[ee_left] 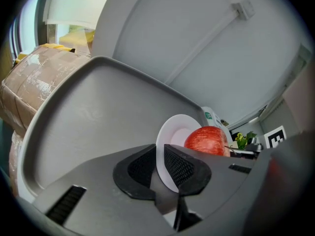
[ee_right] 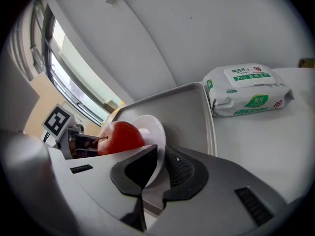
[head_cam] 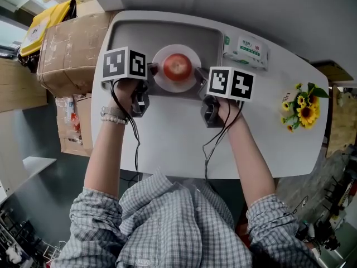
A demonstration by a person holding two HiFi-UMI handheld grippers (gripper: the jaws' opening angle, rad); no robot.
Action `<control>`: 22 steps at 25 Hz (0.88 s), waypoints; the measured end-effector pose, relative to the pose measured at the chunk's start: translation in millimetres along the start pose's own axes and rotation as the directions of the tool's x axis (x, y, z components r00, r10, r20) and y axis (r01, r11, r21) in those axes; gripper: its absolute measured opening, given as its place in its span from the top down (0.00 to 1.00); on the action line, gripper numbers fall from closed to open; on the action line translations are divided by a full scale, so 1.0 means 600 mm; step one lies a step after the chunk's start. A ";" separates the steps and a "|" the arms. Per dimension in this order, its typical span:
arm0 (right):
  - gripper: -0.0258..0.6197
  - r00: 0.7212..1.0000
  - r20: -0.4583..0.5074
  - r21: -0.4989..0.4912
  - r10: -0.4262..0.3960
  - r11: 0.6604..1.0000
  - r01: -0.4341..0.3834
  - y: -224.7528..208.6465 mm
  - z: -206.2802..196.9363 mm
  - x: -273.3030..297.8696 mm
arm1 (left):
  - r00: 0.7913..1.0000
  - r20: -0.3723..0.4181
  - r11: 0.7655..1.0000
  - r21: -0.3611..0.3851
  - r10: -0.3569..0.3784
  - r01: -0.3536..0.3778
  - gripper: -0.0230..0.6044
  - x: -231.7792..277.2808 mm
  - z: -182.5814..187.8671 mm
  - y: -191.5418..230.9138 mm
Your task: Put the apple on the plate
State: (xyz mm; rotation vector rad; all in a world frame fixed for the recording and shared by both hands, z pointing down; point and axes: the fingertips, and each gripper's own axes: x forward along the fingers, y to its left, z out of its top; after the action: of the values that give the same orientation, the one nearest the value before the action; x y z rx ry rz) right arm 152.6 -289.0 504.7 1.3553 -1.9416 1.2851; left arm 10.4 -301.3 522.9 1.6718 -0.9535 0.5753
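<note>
The left gripper [ee_left: 160,163] and the right gripper [ee_right: 160,165] each clamp, jaws narrowly apart, on opposite rims of the white plate [head_cam: 177,49]. The plate carries the red apple [head_cam: 177,67] over the grey tray [head_cam: 128,32]. The wipes pack [ee_right: 246,90] beside the tray reads "75%"; its other print is too small to read.

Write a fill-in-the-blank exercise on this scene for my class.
1. The white plate holds a red ____.
2. The left gripper is shut on the plate's left rim, the right gripper on its ____ rim.
3. Beneath and behind the plate lies a grey ____.
4. The flowers on the table are ____.
Missing words: apple; right; tray; yellow.
</note>
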 end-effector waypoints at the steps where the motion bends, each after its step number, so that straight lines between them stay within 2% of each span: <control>1: 0.88 1.000 -0.003 -0.002 -0.001 1.000 0.001 0.000 0.000 0.001 | 1.000 0.002 1.000 -0.004 -0.004 0.004 0.89 0.000 0.001 0.001; 9: 0.88 0.999 -0.007 -0.010 -0.034 0.999 0.034 -0.004 0.002 0.008 | 1.000 0.017 1.000 -0.016 -0.015 0.015 0.89 0.001 0.007 -0.001; 16: 0.88 0.998 -0.010 -0.056 -0.056 0.997 0.055 0.001 0.002 0.016 | 0.999 0.033 0.999 -0.017 -0.035 0.036 0.88 -0.003 0.010 0.000; 22: 0.80 0.998 0.021 -0.068 -0.057 0.996 0.059 0.001 0.011 0.006 | 0.997 0.061 0.998 -0.012 -0.054 0.055 0.84 -0.021 0.014 0.006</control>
State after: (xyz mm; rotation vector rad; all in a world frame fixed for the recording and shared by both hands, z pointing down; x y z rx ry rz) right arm 151.5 -296.3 504.2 1.3841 -1.9265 1.1716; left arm -0.2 -305.6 512.7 1.7060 -0.9506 0.4833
